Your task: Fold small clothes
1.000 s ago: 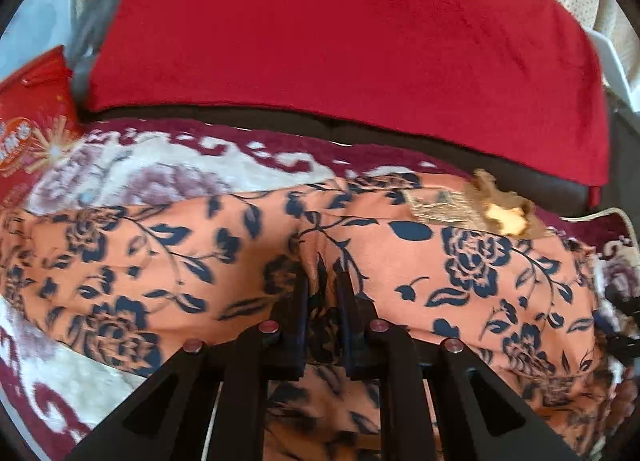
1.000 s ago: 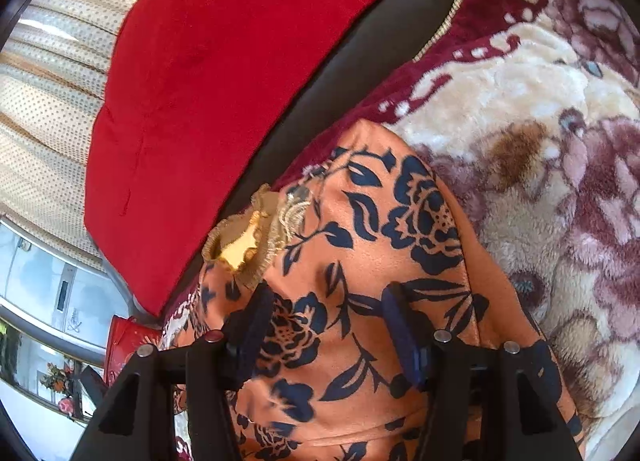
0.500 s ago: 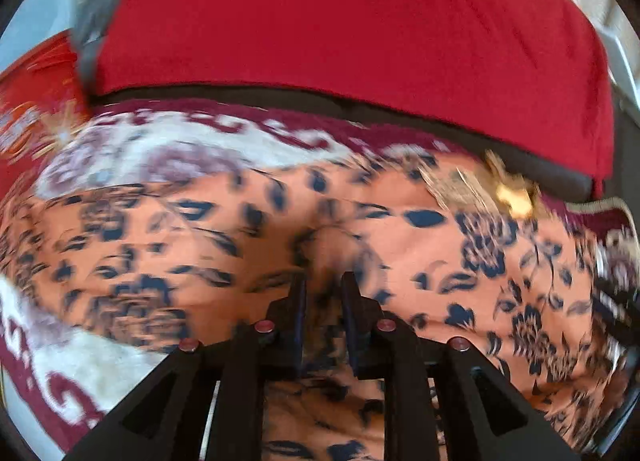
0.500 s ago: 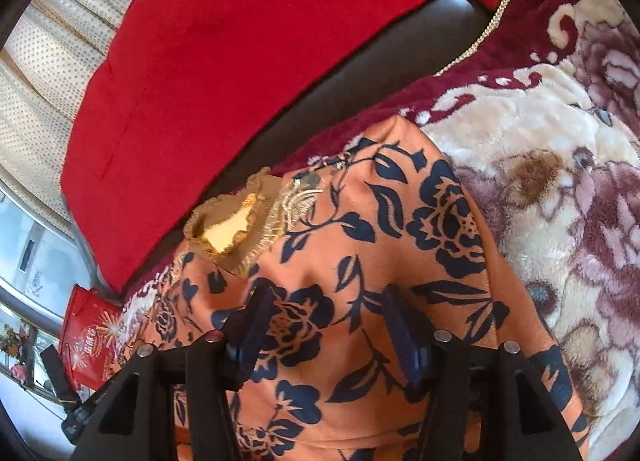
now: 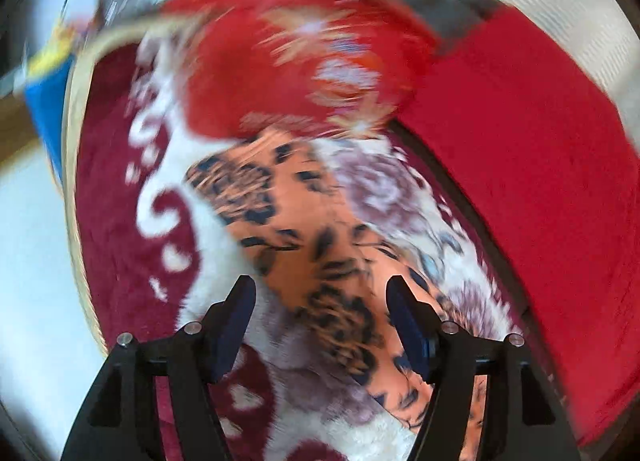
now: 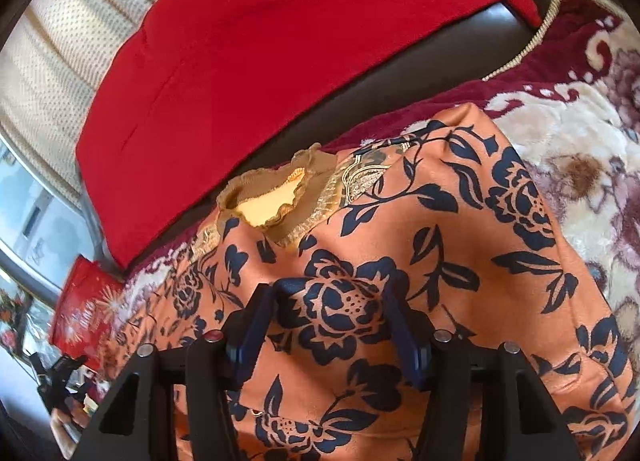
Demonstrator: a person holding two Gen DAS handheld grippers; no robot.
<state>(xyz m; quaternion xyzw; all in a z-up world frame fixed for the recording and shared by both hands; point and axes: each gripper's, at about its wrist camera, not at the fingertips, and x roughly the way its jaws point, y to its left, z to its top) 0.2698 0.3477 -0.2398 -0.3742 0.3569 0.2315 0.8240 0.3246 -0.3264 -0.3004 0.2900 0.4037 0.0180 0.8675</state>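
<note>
Centrally, an orange garment (image 6: 400,245) printed with dark navy flowers and leaves is seen spread over a plush blanket (image 6: 576,149) patterned in cream, maroon and mauve. In the right wrist view, its gold-trimmed neckline (image 6: 276,197) is turned toward a dark strip of seat back (image 6: 420,61), over which a plain red cloth (image 6: 280,41) is draped. The garment's right-hand edge is seen running down beside bare blanket, where open room is left. The blanket's braided edge (image 6: 524,45) is shown at the upper right.

The right gripper (image 6: 332,317) is held low over the garment with its jaws apart, a raised fold bearing a large dark flower lying between the pads (image 6: 256,321); whether the fabric is touched cannot be told. At the far left, a red packet (image 6: 84,309) is seen beyond the garment's end.

The left wrist view is heavily blurred. The left gripper (image 5: 320,325) is shown with its jaws spread wide, nothing clamped between them. A narrow stretch of the garment (image 5: 304,237) is seen running diagonally between the fingers, with bare blanket (image 5: 120,201) on both sides. The red packet (image 5: 296,61) lies at the garment's far end. The blanket's corded edge (image 5: 74,181) curves down the left, with pale floor (image 5: 32,261) beyond it.
</note>
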